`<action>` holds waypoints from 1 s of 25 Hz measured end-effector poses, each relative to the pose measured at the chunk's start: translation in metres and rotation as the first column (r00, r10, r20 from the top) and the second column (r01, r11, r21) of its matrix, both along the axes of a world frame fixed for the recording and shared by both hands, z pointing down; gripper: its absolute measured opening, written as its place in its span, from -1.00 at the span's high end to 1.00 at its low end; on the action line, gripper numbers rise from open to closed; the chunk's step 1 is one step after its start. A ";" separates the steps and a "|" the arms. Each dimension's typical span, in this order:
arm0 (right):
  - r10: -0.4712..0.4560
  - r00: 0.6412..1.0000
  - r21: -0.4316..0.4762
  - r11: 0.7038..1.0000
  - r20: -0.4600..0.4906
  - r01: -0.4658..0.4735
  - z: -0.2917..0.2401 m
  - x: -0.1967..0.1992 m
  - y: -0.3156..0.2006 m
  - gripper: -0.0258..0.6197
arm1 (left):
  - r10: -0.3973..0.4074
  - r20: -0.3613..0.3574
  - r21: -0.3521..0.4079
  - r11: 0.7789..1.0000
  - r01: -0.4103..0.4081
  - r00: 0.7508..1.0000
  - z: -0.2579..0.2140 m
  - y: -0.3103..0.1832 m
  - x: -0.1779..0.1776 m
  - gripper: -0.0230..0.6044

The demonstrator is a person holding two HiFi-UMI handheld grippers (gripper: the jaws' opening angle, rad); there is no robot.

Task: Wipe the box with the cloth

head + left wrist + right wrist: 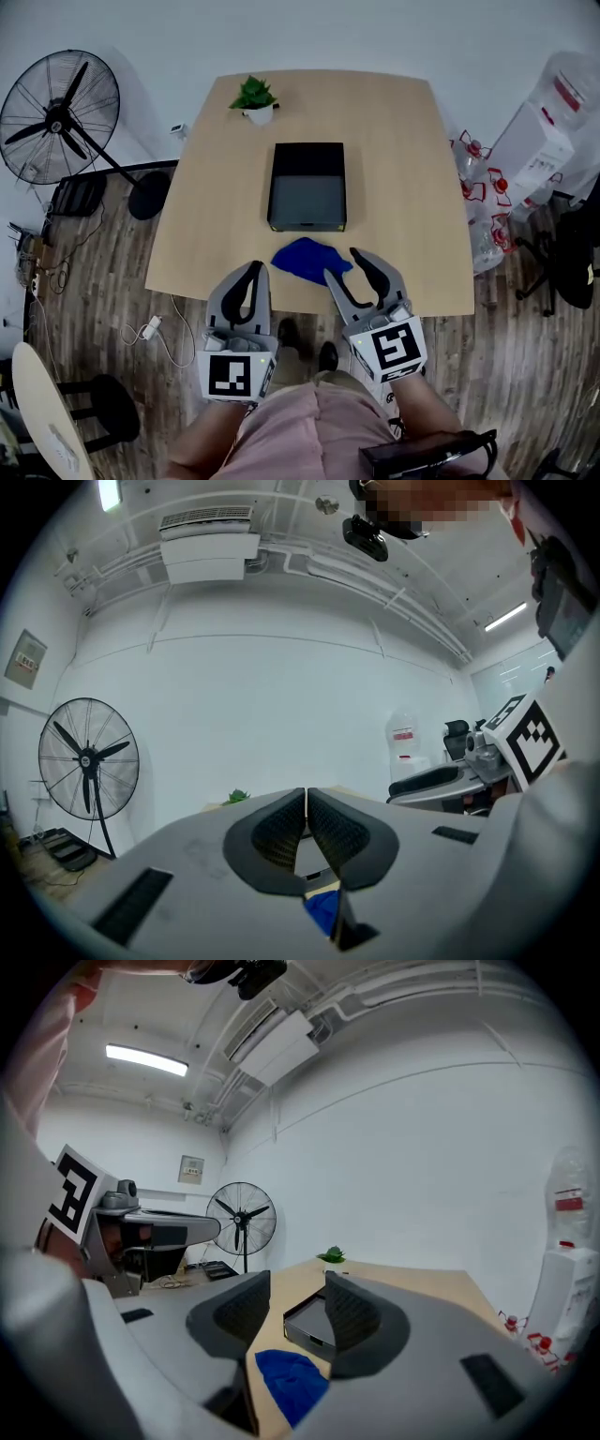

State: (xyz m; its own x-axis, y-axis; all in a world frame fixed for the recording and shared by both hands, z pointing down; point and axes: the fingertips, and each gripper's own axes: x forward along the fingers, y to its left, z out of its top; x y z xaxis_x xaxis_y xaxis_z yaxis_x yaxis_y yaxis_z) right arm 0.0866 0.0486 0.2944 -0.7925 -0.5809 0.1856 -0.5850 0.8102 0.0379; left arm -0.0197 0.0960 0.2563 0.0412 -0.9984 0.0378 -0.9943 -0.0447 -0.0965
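Right tongs [342, 263] hovering open by blue cloth [305, 259], lower centre; better pinching bunched middle. Left tongs [255, 267] sitting closed, empty.

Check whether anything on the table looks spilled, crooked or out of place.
Nothing stands out. The black box sits squarely on the table, the blue cloth lies bunched just in front of it, and the small potted plant stands upright at the far edge.

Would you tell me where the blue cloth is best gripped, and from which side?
Probably a raised fold of the blue cloth at its right edge, pinched from above on the near side by the open right gripper beside it. It lies crumpled, so folds stand up; the box crowds its far side.
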 end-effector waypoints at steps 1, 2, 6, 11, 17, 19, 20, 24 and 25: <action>-0.006 1.000 -0.008 1.000 -0.008 0.006 0.006 -0.005 -0.004 0.34 | 0.004 -0.004 0.000 1.000 -0.004 1.000 0.003 -0.005 -0.004 0.88; -0.012 1.000 -0.016 1.000 -0.018 0.012 0.012 -0.011 -0.008 0.33 | 0.009 -0.009 -0.003 1.000 -0.009 1.000 0.006 -0.011 -0.010 0.88; -0.043 0.997 -0.056 0.998 -0.068 0.039 0.038 -0.038 -0.025 0.22 | 0.033 -0.022 -0.022 0.999 -0.034 0.999 0.022 -0.038 -0.030 0.88; -0.083 0.986 -0.146 0.987 -0.142 0.062 0.084 -0.065 -0.039 0.04 | 0.050 -0.087 -0.083 0.995 -0.057 0.995 0.043 -0.067 -0.053 0.88; -0.157 0.940 -0.251 0.965 -0.304 0.080 0.167 -0.081 -0.041 -0.21 | 0.076 -0.111 -0.168 0.981 -0.094 0.991 0.089 -0.092 -0.074 0.88; -0.170 0.926 -0.294 0.953 -0.338 0.068 0.193 -0.082 -0.041 -0.24 | 0.086 -0.123 -0.202 0.973 -0.110 0.989 0.105 -0.097 -0.077 0.88; -0.176 0.919 -0.313 0.948 -0.352 0.062 0.204 -0.082 -0.040 -0.25 | 0.090 -0.127 -0.213 0.970 -0.116 0.988 0.111 -0.100 -0.079 0.88; -0.186 0.879 -0.343 0.939 -0.439 0.028 0.244 -0.078 -0.040 -0.27 | 0.100 -0.135 -0.233 0.964 -0.130 0.986 0.125 -0.111 -0.088 0.88; -0.177 0.869 -0.342 0.940 -0.463 0.009 0.251 -0.076 -0.043 -0.26 | 0.105 -0.135 -0.238 0.962 -0.135 0.985 0.128 -0.113 -0.090 0.88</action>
